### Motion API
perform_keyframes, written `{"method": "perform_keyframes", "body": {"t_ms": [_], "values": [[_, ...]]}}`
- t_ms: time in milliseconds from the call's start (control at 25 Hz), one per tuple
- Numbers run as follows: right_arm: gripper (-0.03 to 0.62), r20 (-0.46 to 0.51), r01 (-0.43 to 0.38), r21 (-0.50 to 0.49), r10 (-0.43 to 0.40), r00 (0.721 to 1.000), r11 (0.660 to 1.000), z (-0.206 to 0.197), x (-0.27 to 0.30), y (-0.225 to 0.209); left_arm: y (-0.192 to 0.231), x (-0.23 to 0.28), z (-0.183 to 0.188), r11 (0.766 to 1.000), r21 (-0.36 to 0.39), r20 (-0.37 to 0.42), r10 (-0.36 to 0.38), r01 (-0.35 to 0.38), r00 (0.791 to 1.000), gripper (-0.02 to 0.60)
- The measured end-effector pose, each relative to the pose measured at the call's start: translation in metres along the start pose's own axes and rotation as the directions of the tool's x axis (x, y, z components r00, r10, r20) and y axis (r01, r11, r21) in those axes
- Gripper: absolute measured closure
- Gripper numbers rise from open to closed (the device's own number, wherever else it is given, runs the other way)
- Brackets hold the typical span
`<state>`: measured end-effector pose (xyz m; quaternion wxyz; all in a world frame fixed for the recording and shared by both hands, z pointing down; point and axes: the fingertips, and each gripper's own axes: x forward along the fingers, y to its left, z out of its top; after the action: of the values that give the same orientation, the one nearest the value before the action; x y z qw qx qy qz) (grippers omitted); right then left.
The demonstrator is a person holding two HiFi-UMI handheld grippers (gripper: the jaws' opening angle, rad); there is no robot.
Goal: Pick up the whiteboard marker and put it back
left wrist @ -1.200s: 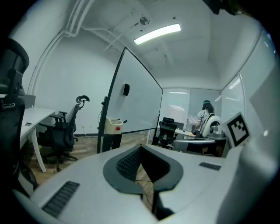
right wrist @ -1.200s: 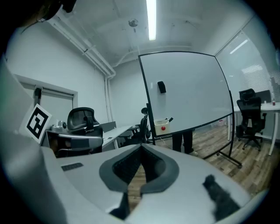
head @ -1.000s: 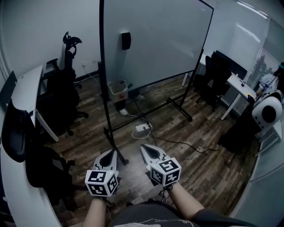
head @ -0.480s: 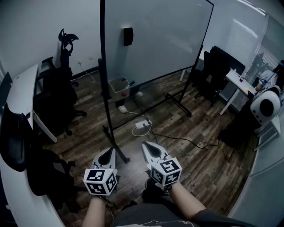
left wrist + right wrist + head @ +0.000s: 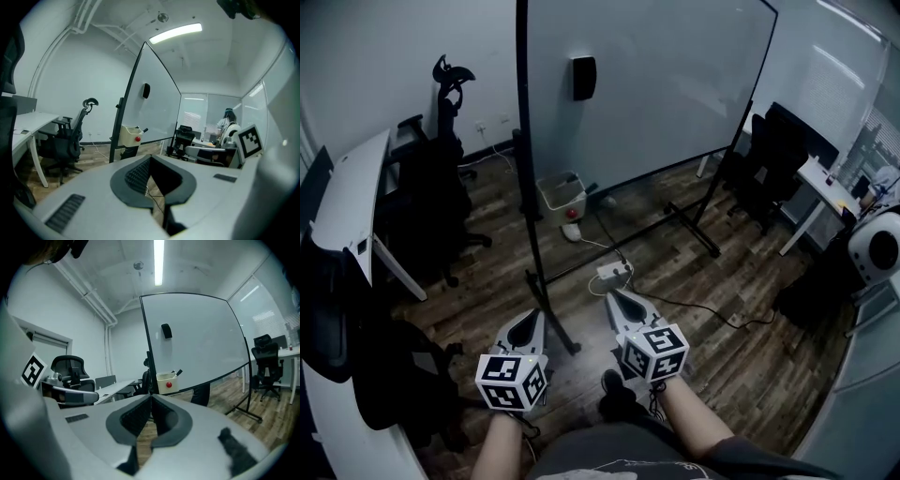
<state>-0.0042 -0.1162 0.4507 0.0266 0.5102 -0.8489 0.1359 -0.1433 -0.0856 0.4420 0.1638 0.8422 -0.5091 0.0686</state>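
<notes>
A large whiteboard [image 5: 647,75] stands on a black rolling frame, with a black eraser [image 5: 583,78] stuck to its face. A cream box [image 5: 562,192] with a red dot hangs at its lower edge. A dark marker-like stick [image 5: 178,373] pokes out of that box and also shows in the left gripper view as the stick [image 5: 144,131]. My left gripper [image 5: 532,319] and right gripper [image 5: 614,298] are held side by side low in the head view, well short of the board. Both are shut with nothing between the jaws.
Black office chairs [image 5: 441,202] and a white curved desk [image 5: 352,202] line the left side. A white power strip [image 5: 612,272] with cables lies on the wood floor near the board's foot [image 5: 694,230]. More chairs [image 5: 778,159] and a desk [image 5: 825,187] stand on the right.
The whole view has advanced toward the whiteboard, and both grippers have moved forward with it. Both stay shut and empty. A dark shoe now shows beneath the right gripper.
</notes>
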Motion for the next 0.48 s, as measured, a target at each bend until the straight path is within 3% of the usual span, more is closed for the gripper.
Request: {"method": "perform_keyframes", "body": {"t_ms": [480], "values": [[0.569,-0.005,-0.058,0.039,0.058,0.998,0.998,0.039,0.087,-0.091,0.012,0.11,0.042,0.998,-0.001,0.004,0.063,-0.063,0.998,0.569]]}}
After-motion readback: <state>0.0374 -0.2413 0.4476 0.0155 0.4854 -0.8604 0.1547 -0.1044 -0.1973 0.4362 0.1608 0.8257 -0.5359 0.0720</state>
